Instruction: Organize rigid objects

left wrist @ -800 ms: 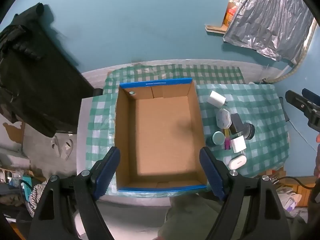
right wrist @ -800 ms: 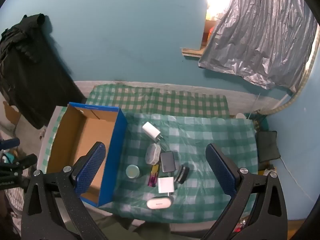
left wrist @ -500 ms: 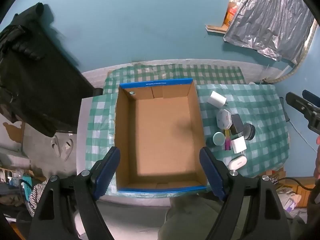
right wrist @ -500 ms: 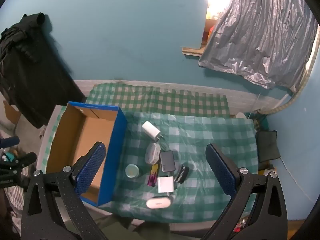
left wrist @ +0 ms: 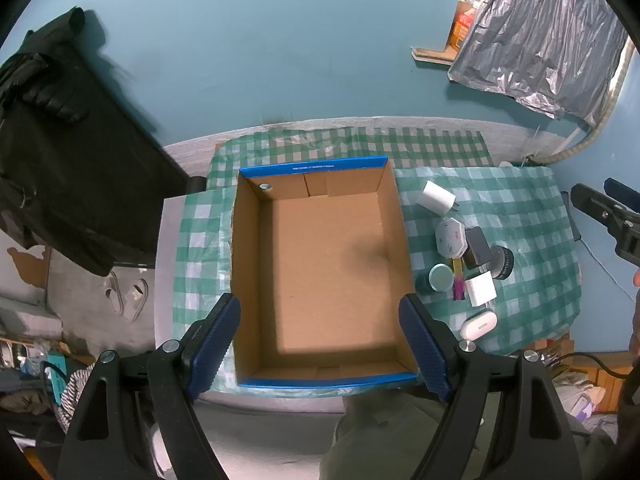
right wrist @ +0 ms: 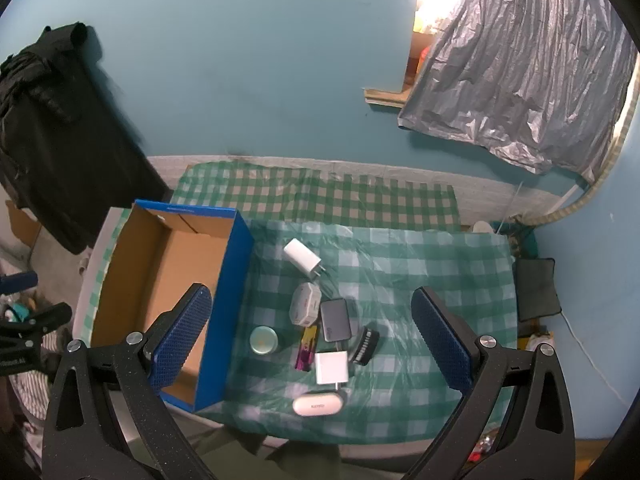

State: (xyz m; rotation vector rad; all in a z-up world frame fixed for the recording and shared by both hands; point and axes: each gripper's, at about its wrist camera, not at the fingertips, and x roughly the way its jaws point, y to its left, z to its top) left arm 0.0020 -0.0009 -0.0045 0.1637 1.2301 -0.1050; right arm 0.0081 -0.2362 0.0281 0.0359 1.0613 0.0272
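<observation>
A cardboard box (left wrist: 320,276) with blue outer walls sits open and empty on a table covered by a green and white checked cloth (right wrist: 420,272). Everything else is placed relative to this box.

The left gripper (left wrist: 320,344) hangs above the box's near end, pointing steeply down, its two blue-padded fingers spread wide apart with nothing between them. One finger lines up with each long wall of the box.

The right gripper (right wrist: 312,344) hangs above the cloth to the right of the box, also spread wide and holding nothing.

A cluster of small objects lies on the cloth just right of the box. Farthest from the viewer is a white charger plug (right wrist: 301,255) with metal prongs. Nearer comes a white eight-sided case (right wrist: 305,304), touching a dark grey rectangular block (right wrist: 335,319). Closest to the box wall is a round tin with a pale green lid (right wrist: 263,340). Beside it lies a lighter (right wrist: 307,348) in yellow and magenta. Right of that are a white square charger (right wrist: 331,367) and a black ridged cap (right wrist: 365,346). Nearest the viewer is a white oval case (right wrist: 318,404).

Behind the table, a teal wall carries a black garment (left wrist: 60,140) left of the box.
</observation>
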